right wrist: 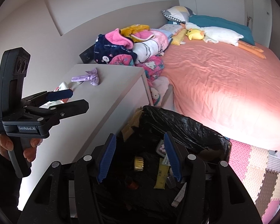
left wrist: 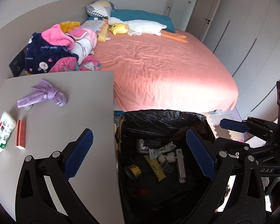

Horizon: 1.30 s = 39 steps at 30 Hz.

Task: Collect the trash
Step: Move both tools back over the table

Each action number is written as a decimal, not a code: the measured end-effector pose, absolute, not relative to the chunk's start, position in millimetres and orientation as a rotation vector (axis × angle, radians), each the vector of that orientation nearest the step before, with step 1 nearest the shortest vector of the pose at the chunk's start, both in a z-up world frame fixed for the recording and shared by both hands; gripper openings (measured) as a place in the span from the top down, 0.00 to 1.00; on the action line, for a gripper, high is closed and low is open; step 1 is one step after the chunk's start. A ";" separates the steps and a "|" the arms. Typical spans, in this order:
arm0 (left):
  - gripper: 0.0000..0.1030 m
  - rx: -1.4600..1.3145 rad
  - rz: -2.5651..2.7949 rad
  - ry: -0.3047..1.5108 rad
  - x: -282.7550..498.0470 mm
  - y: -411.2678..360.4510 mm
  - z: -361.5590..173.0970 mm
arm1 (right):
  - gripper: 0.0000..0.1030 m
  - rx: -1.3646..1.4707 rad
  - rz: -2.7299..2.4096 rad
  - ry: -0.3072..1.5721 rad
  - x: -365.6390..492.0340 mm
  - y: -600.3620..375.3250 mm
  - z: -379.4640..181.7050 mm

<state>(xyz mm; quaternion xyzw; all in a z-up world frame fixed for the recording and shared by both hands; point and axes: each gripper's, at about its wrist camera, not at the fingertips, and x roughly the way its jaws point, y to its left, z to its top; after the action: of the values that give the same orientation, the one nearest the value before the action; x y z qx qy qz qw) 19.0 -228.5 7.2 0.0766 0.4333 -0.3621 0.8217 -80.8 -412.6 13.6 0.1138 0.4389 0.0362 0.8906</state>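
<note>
Left wrist view shows the left gripper spread wide and empty over the black-lined trash bin, where a yellow tube and wrappers lie. Right gripper hangs parted and empty over that bin, while a knotted purple plastic bag, white tube and red-brown block sit on the grey nightstand top

I read "GenRobot.AI" on my left gripper, "Data Acquisition System" small beside it. "DAS" shows on my right gripper. Other labels too blurred to read.
</note>
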 end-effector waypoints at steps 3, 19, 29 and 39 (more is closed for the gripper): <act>0.06 0.149 -0.734 0.927 23.1 -213.6 5.6 | 0.46 0.225 0.105 0.917 -71.8 -402.5 11.8; 0.06 0.075 -0.553 0.955 43.6 -138.7 -5.1 | 0.46 0.185 0.217 0.958 -20.8 -350.0 -2.6; 0.06 0.040 -0.494 0.982 62.5 -107.8 -21.6 | 0.45 0.180 0.234 0.991 11.0 -328.4 -16.8; 0.06 0.021 -0.423 0.980 88.0 -85.0 -33.8 | 0.45 0.165 0.246 0.994 51.2 -307.5 -24.8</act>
<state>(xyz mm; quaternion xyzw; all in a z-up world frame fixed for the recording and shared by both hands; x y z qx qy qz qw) 88.0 -85.0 -33.8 0.0100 0.4672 -0.2015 0.8608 51.2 -307.5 -24.8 0.0787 0.4750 0.1174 0.8686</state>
